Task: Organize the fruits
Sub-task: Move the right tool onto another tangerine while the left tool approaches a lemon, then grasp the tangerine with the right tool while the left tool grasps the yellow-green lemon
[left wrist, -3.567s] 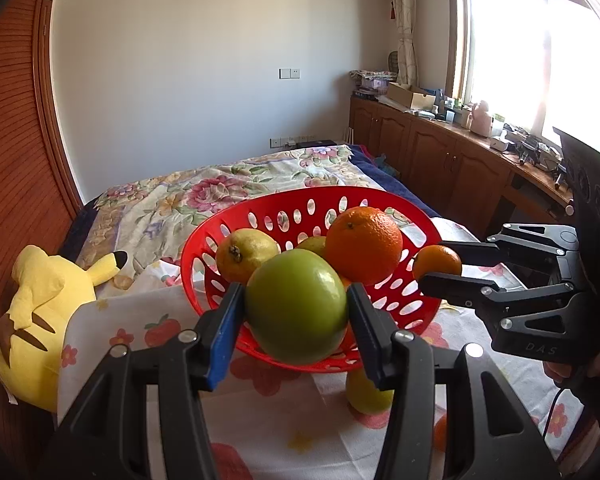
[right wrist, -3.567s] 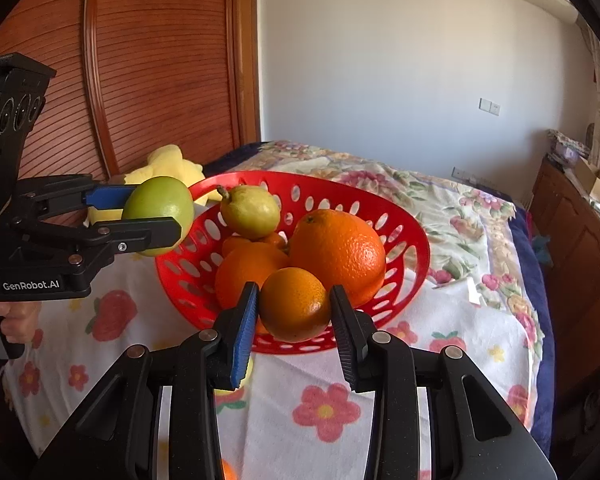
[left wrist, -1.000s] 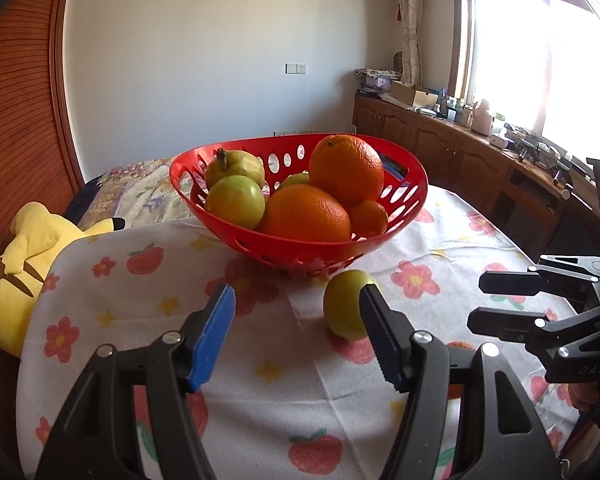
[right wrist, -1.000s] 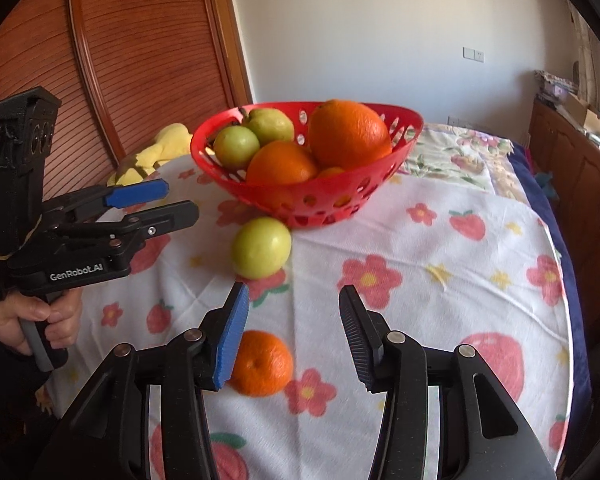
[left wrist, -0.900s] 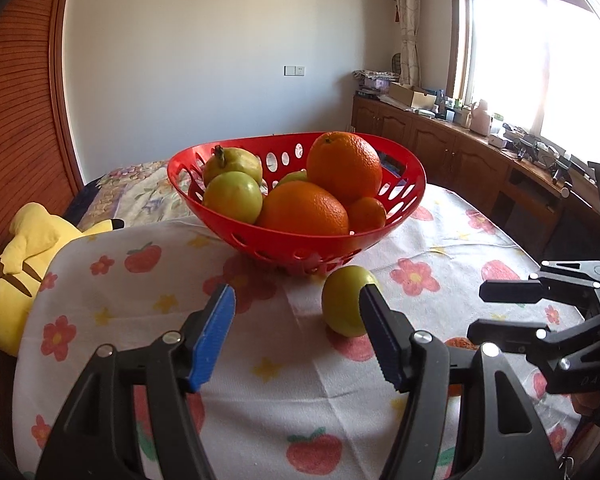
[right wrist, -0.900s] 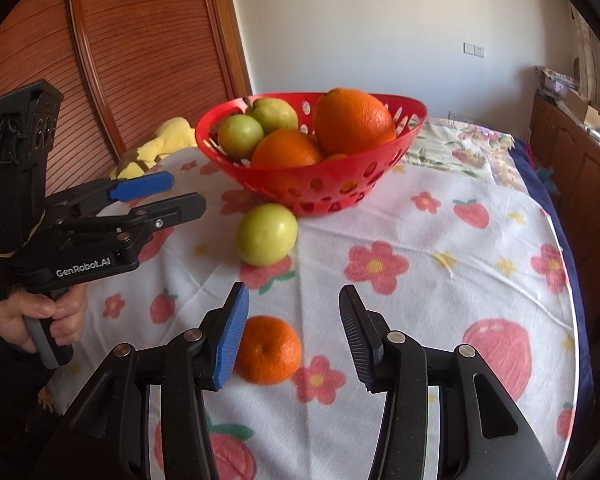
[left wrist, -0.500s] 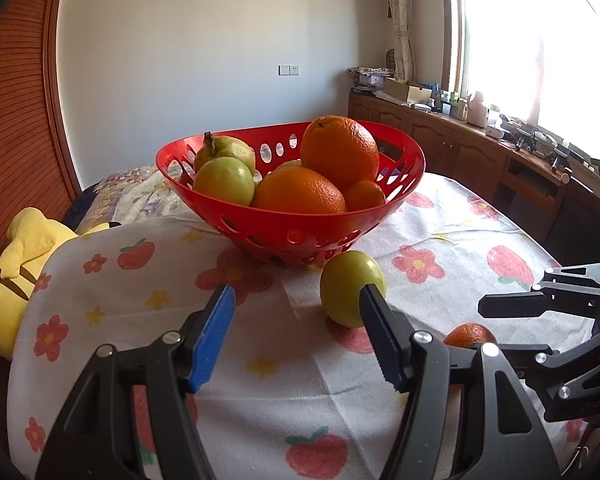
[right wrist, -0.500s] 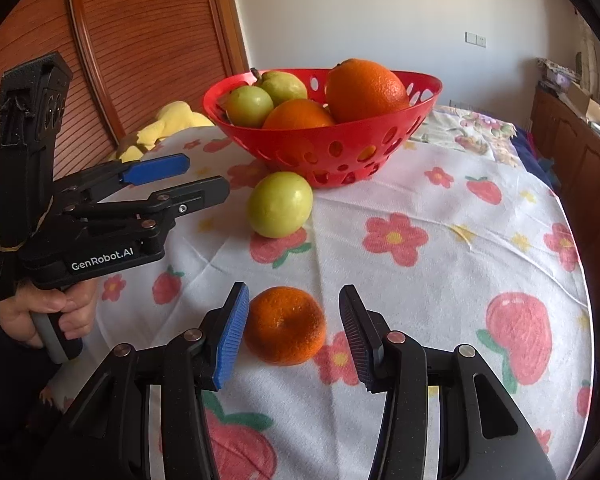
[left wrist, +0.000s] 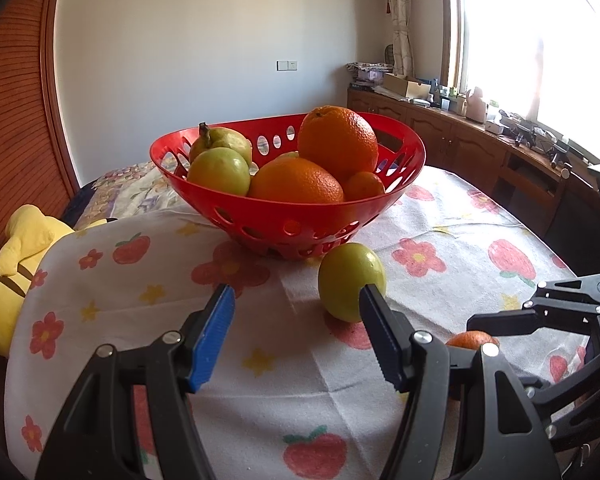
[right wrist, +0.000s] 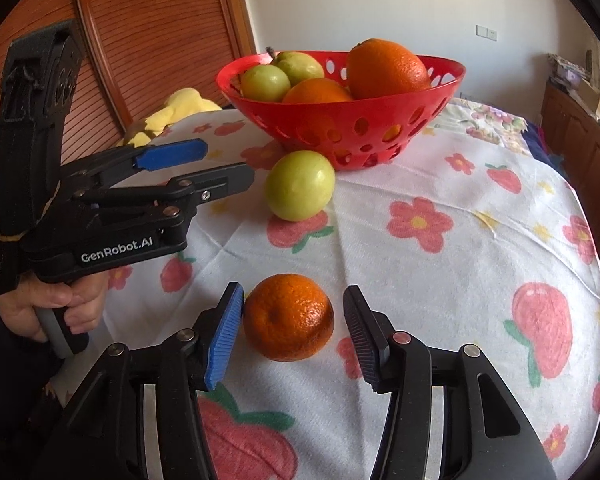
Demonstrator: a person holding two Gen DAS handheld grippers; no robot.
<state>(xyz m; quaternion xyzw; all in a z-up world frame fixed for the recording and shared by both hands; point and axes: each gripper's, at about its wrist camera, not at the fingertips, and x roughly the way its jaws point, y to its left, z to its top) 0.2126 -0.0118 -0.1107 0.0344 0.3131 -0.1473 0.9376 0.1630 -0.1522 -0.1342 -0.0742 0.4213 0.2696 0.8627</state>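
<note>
Both sets of jaws stand spread wide and grip nothing. From the right wrist view, the right gripper (right wrist: 292, 328) brackets a small orange (right wrist: 288, 317) that sits on the worktop (right wrist: 452, 280); the blue pad looks to be just at the fruit's left side, though actual contact cannot be confirmed, while the dark pad on the other side stands clear of it. From the left wrist view, the left gripper (left wrist: 298, 330) hovers low over the flowered cloth, and its dark right finger overlaps the lower right edge of a green fruit (left wrist: 351, 281) that lies on the cloth just ahead; whether the two touch cannot be told. That green fruit is off to the right of the gap between the fingers, not centred in it.

Just beyond the green fruit, close to it, stands a red perforated bowl (left wrist: 300, 220). It holds a large orange (left wrist: 338, 142) riding highest, another orange (left wrist: 296, 180) in front of it, a tiny orange (left wrist: 363, 186) tucked to the right, a green fruit at the left front, and a pear-like fruit with a stem behind that.

Past the worktop's left edge lies a yellow plush toy (left wrist: 20, 248). Farther back is a bed with a floral cover (left wrist: 132, 188), and along the right wall a wooden cabinet (left wrist: 460, 148) runs beneath a bright window.
</note>
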